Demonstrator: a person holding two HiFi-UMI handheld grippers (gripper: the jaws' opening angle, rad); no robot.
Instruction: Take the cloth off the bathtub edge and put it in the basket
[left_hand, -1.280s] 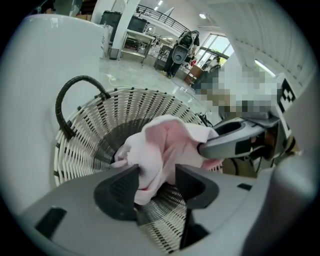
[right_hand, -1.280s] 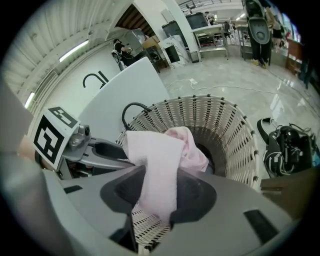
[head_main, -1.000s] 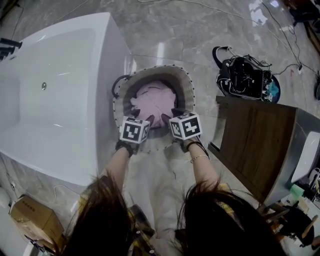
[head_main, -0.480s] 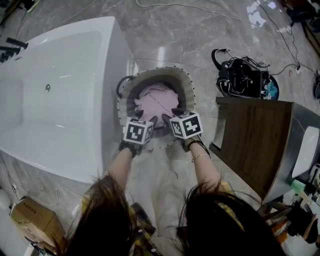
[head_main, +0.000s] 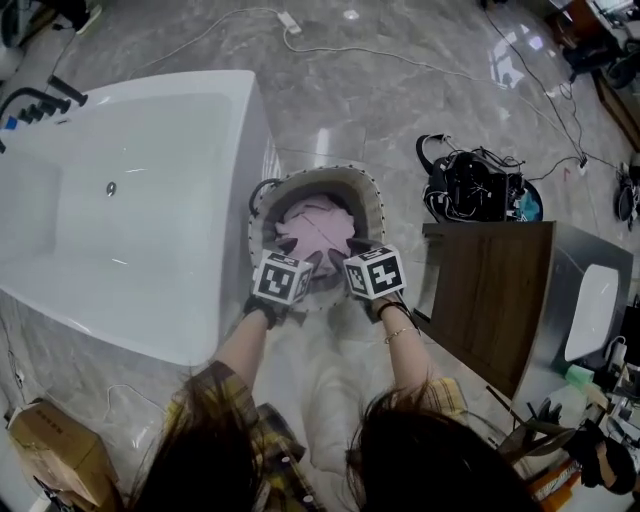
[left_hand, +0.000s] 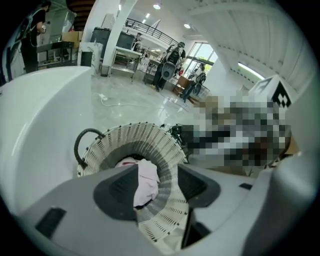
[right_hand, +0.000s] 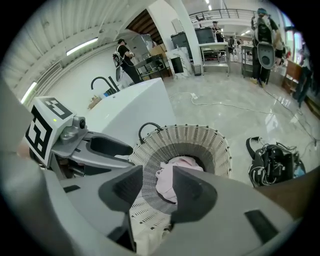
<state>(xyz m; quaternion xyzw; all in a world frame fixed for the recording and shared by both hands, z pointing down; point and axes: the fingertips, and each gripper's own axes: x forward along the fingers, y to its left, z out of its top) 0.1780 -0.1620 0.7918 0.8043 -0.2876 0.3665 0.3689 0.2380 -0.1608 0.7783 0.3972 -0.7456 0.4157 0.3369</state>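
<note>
We see a glossy grey marble floor that mirrors the ceiling lights. A dark wooden cabinet stands at the right, with a black bag tangled in cables just beyond it and a cardboard box at lower left. Farther off we make out a white column and a bright window.

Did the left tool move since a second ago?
Yes. The left tool lifted straight up from the basket, staying over its near rim; the pink cloth stays inside.
</note>
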